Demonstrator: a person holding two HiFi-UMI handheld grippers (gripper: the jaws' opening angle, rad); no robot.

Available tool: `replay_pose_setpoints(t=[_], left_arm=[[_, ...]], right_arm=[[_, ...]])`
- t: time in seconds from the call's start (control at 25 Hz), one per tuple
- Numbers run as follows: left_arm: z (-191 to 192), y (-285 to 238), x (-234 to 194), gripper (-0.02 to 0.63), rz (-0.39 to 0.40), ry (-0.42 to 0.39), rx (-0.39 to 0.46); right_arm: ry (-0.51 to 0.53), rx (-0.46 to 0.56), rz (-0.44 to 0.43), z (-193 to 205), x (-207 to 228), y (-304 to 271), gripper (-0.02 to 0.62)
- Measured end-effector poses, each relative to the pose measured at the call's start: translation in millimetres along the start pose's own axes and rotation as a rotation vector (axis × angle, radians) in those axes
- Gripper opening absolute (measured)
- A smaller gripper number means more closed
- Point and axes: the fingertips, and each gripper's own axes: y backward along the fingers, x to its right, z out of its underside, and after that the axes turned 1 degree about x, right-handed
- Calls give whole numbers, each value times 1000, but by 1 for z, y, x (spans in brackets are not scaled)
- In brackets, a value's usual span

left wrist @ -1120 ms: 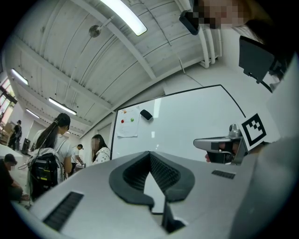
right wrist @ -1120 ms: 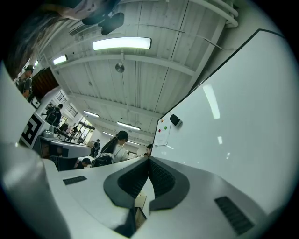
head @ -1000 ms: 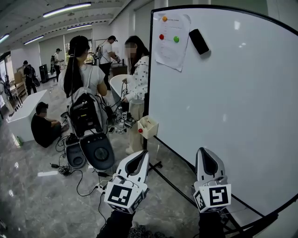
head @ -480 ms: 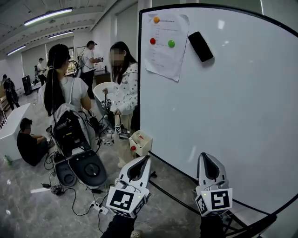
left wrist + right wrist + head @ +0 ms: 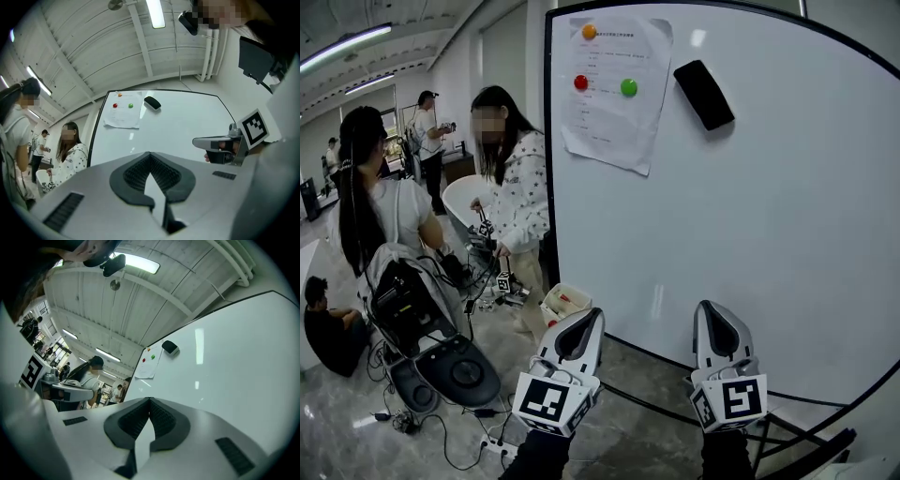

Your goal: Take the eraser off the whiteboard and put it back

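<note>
Up high — eraser (image 5: 704, 95) on whiteboard (image 5: 787, 244), well above left tongs (image 5: 584, 323) and right tongs (image 5: 713, 319), both together.

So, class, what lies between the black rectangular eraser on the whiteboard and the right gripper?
Nothing: in the head view, only bare whiteboard stretches from the black rectangular eraser down to the right gripper.

The paper sheet (image 5: 609, 89) on the whiteboard (image 5: 750, 234) is unreadable.

Bare whiteboard (image 5: 769, 244) below eraser (image 5: 704, 95), paper (image 5: 614, 94) alongside
</note>
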Motion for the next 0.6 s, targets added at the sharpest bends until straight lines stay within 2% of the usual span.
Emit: replay_pose_setpoints(t=[0.28,0.4,0.6], left_arm=[[11,-21,-7,6,112,34,12],[17,-25,-12,5,126,57,6],[18,-32,-15,5,142,53,18]], right_arm=[[14,17,75,-1,-1,-6,8],[19,26,92,-1,-3,-11,8],[23,60,93,-10,0,-18,8]])
